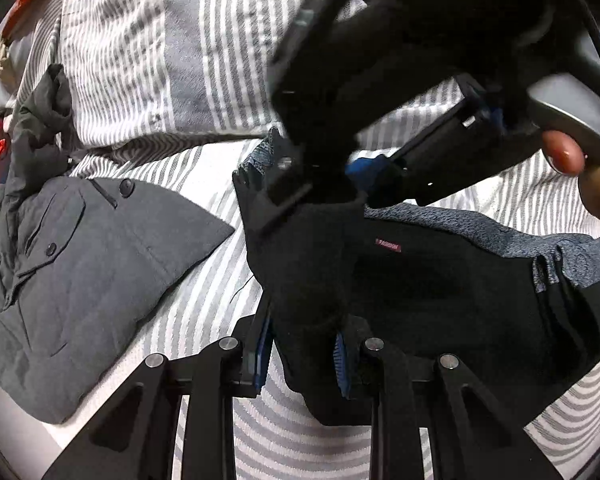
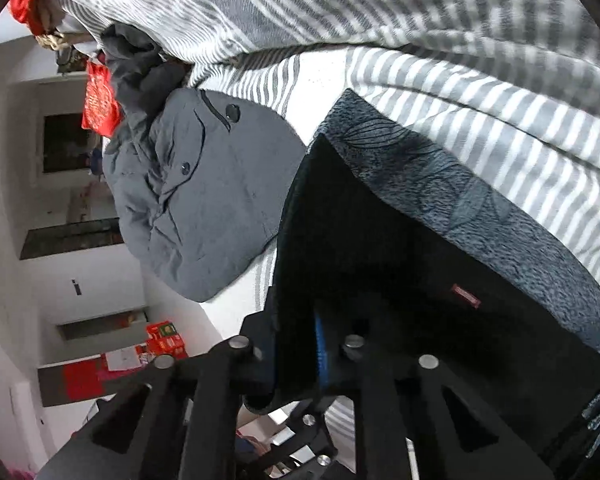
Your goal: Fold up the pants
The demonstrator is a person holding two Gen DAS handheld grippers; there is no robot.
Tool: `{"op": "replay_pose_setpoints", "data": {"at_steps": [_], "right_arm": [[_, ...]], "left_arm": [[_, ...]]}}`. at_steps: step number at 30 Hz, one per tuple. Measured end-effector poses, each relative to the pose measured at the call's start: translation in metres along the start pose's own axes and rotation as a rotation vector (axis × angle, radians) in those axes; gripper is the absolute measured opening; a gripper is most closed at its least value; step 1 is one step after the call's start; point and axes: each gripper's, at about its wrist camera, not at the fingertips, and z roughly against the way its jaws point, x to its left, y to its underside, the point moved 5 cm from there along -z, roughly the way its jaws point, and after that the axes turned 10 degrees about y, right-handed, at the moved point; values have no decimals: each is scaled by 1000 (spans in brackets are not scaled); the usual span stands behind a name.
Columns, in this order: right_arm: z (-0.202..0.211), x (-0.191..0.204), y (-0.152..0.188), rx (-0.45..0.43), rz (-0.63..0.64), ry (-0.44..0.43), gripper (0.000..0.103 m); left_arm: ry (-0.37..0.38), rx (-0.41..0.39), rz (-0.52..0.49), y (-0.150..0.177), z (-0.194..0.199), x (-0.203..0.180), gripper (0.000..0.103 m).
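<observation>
Closest in, the left gripper [image 1: 302, 354] had its blue-padded fingers clamped on a bunched fold of the black pants [image 1: 440, 280], which sat on the striped bedsheet [image 1: 204, 292]. The pants were dark on the outside with a blue-grey fleecy lining [image 2: 452, 200] showing along the far edge, and a small red label [image 1: 388, 247] was stitched near the waist. The right gripper [image 1: 340, 184] came in from above in the left wrist view, pretty blurry, and it was pinching the far corner of the same pants. From its own camera, the fabric ran right between its fingers [image 2: 320, 352], so closed on the cloth too. The person's hand [image 1: 572, 160] was on that gripper's handle at the right edge. Just beside the pants, to the left, lay a grey jacket [image 1: 92, 264] with dark buttons. A striped pillow [image 1: 148, 48] was further back, and something red [image 2: 100, 100] hung past the bed.
</observation>
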Motion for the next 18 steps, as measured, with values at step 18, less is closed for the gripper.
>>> {"op": "replay_pose_setpoints", "data": {"at_steps": [18], "right_arm": [[148, -78, 87, -340, -156, -309, 14]], "left_arm": [[87, -124, -260, -36, 72, -129, 27]]}}
